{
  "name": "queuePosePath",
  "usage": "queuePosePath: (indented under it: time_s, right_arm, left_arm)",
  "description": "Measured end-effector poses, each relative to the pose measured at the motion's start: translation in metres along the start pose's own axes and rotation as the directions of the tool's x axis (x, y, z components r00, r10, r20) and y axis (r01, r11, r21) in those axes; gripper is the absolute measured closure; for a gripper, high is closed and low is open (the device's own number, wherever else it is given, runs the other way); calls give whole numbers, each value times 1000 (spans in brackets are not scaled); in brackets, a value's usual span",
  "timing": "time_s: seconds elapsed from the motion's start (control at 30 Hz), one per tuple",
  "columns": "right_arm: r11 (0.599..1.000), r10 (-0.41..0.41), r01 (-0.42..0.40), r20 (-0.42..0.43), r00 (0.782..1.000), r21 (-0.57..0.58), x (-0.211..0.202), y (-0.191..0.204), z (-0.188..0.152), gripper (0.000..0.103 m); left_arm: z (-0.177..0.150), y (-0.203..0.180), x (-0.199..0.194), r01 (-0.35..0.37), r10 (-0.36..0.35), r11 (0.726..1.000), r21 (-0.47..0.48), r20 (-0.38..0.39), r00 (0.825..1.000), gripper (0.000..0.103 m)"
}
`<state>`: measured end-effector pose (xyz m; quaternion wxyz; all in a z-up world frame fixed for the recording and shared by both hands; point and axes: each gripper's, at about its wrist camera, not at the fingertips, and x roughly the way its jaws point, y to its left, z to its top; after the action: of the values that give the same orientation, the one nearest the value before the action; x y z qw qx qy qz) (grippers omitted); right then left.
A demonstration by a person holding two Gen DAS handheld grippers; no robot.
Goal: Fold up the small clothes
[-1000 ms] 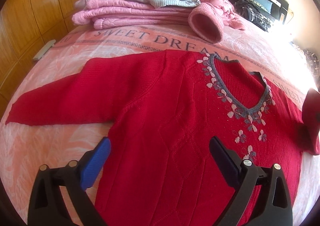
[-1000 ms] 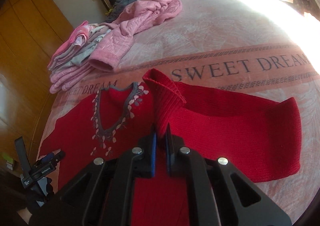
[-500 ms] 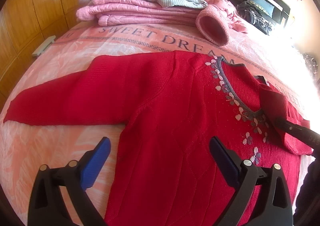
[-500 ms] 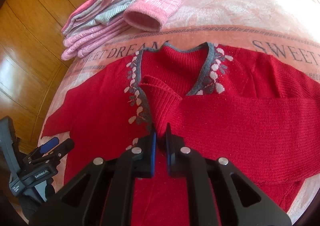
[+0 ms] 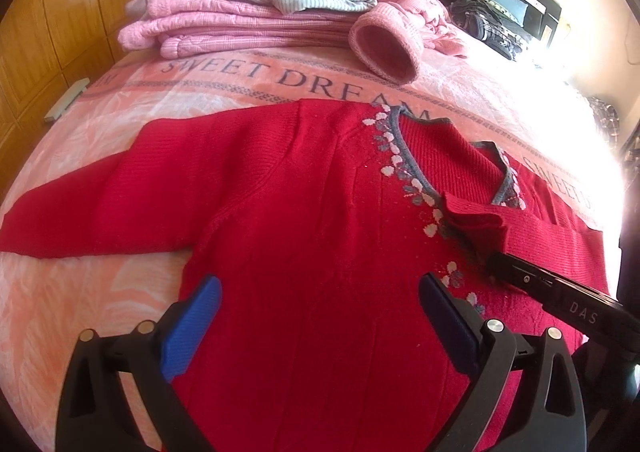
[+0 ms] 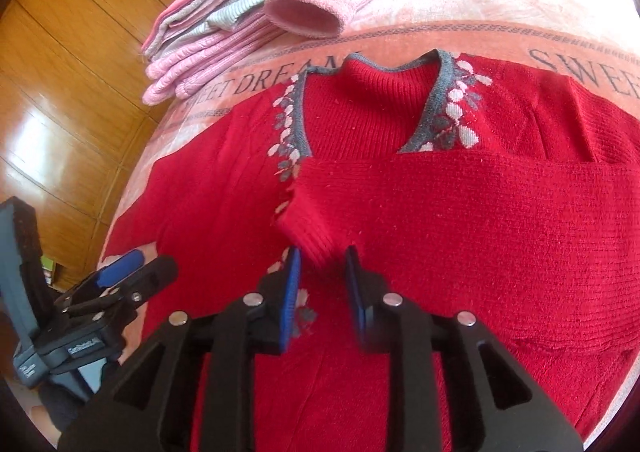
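Observation:
A red knit sweater (image 5: 300,211) with a grey V-neck and flower trim lies face up on the pink bedspread (image 5: 240,79). One sleeve (image 6: 480,203) is folded across the chest, and its cuff (image 6: 316,228) rests just below the neckline. My right gripper (image 6: 323,276) is open, with the cuff end lying loose between its blue pads; its tip (image 5: 516,276) also shows in the left wrist view. The other sleeve (image 5: 80,211) stretches out flat to the left. My left gripper (image 5: 320,316) hovers wide open over the sweater's body, holding nothing; it shows too in the right wrist view (image 6: 120,272).
A stack of folded pink and striped clothes (image 5: 240,11) sits at the far side of the bed, with a loose pink garment's cuff (image 5: 384,47) beside it. Dark clothes (image 5: 488,27) lie by the headboard. Wooden cupboard doors (image 5: 40,31) stand at the left.
My right gripper carried the sleeve cuff across the chest, lowered it and opened, letting it go. The left gripper moved a little closer over the sweater and stayed open.

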<state>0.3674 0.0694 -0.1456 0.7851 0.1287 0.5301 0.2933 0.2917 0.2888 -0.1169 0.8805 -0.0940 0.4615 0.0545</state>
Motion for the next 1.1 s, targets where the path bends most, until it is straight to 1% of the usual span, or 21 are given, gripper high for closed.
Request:
queuePosePath:
  time_s: [0.03,0.13,0.23,0.3,0.43,0.6,0.63,0.67,0.7,0.73,0.77,0.8,0.87,0.9,0.93,0.97,1.1]
  right_arm:
    - [1000,20,-20,0,1000,4,-7,-2,-2,72]
    - [1000,16,-16,13,1000,15,-29,-11,-5,72]
    - [997,13,-16,46,999,70,-55,-37,-7,72]
    - [996,-15,8,70,997,92,-74,-56,-10,72]
    - [990,-34,18,110,993,139,-105,-91,-18,72]
    - [988,-60,38,143,988,153,-135,-122,-34,72]
    - [987,-62,39,148,987,157,-139,-127,-36,72]
    - [986,-64,40,152,986,162,-143,-133,-39,72]
    - [985,-66,40,156,986,166,-147,-139,-42,72]
    - [985,-68,41,158,985,170,-149,-142,-43,72]
    - [984,-73,46,158,985,172,-151,-146,-46,72]
    - [983,-80,51,158,984,175,-153,-149,-48,72]
    - [981,-87,58,155,984,184,-156,-157,-52,72]
    - [980,-90,60,154,984,190,-157,-160,-54,72]
    - [978,-93,61,155,984,197,-159,-164,-56,72]
    - [977,-95,62,157,983,204,-160,-167,-57,72]
    - [971,-100,58,173,980,232,-168,-176,-57,71]
  left_arm:
    - [-1,-5,2,12,-12,1000,0,-9,1000,4]
    - [-4,-20,8,60,-60,998,-3,-44,997,4]
    - [-8,-38,17,101,-102,995,-13,-76,992,4]
    - [-9,-51,22,125,-126,992,-18,-88,988,4]
    - [-4,-74,32,137,-138,990,-18,-91,986,4]
    - [1,-89,46,145,-149,988,-50,-90,985,6]
    - [1,-92,48,147,-151,988,-55,-89,985,11]
    - [2,-94,50,144,-148,988,-57,-86,985,22]
    - [3,-97,51,138,-142,989,-59,-79,987,26]
    - [5,-99,51,138,-142,989,-61,-67,988,37]
    - [6,-101,51,146,-150,987,-65,-57,987,50]
    - [7,-102,51,148,-152,986,-70,-49,987,56]
    - [8,-104,49,142,-144,987,-74,-21,989,77]
    - [8,-104,47,146,-147,987,-70,-2,989,83]
    - [9,-104,45,155,-155,986,-66,11,988,95]
    - [9,-104,42,171,-169,983,-67,28,985,99]
    - [17,-96,16,200,-190,978,-65,139,972,99]
